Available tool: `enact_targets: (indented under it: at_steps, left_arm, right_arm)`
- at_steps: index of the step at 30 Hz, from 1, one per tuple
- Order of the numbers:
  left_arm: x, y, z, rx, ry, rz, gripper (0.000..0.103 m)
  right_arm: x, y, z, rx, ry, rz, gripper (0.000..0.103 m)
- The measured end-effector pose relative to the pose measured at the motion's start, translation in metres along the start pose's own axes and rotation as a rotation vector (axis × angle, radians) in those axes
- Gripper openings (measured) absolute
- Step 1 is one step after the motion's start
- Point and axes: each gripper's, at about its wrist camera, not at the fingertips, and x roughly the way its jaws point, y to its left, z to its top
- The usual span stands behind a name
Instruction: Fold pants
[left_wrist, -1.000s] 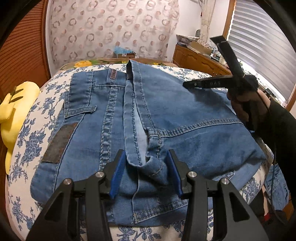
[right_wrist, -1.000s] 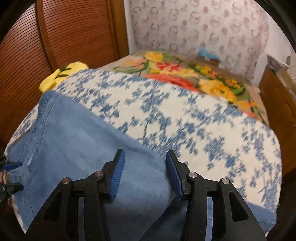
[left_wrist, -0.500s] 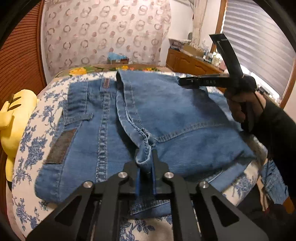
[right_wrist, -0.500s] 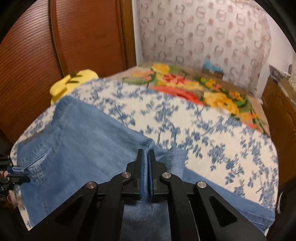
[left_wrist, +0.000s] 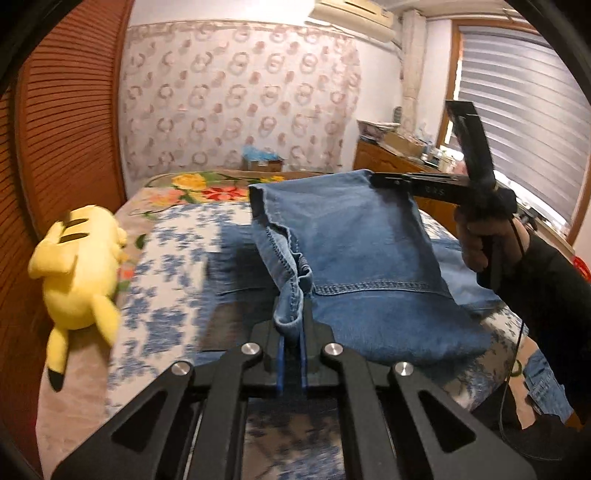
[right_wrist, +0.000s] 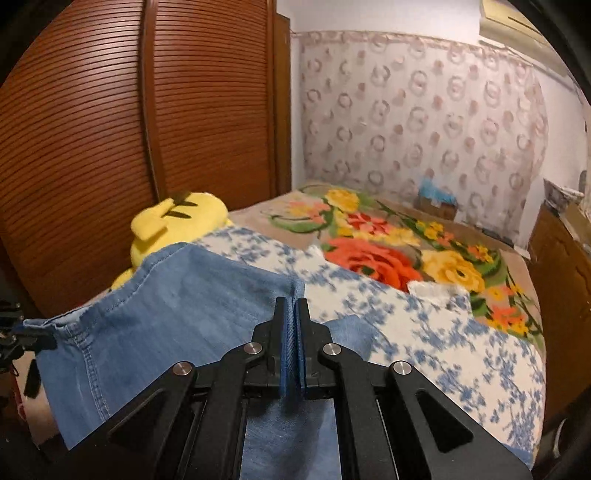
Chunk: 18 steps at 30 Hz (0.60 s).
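Left gripper (left_wrist: 291, 354) clamped on near seam fold of jeans (left_wrist: 369, 266), right gripper (right_wrist: 294, 354) clamped on opposite edge, denim panel lifted taut between both above bed (right_wrist: 424, 317), long axis running gripper to gripper, carry-over toward far side pending.

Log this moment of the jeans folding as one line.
step: lifting fold | left gripper: shut on blue denim jeans | right gripper: shut on jeans | jeans: raised off floral bedsheet
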Motion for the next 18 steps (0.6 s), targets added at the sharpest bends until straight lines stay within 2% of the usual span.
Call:
enact_targets:
  at_steps: [5, 9, 13, 14, 18]
  left_arm:
    - [0.009, 0.022, -0.011, -0.031, 0.041, 0.047, 0.002]
    - [0.023, 0.025, -0.026, -0.034, 0.092, 0.051, 0.003]
    - [0.03, 0.026, -0.031, -0.048, 0.122, 0.038, 0.005]
    - [0.03, 0.025, -0.03, -0.048, 0.125, 0.036, 0.006]
    - [0.026, 0.021, -0.026, -0.034, 0.119, 0.059, 0.018]
  right_arm:
    - [0.025, 0.021, 0.0, -0.007, 0.03, 0.008, 0.001]
    - [0.047, 0.031, -0.012, -0.025, 0.091, -0.017, 0.002]
    - [0.053, 0.029, -0.021, -0.011, 0.126, -0.033, 0.016]
    - [0.05, 0.027, -0.022, -0.007, 0.126, -0.04, 0.023]
    - [0.03, 0.02, -0.029, 0.022, 0.106, -0.042, 0.036]
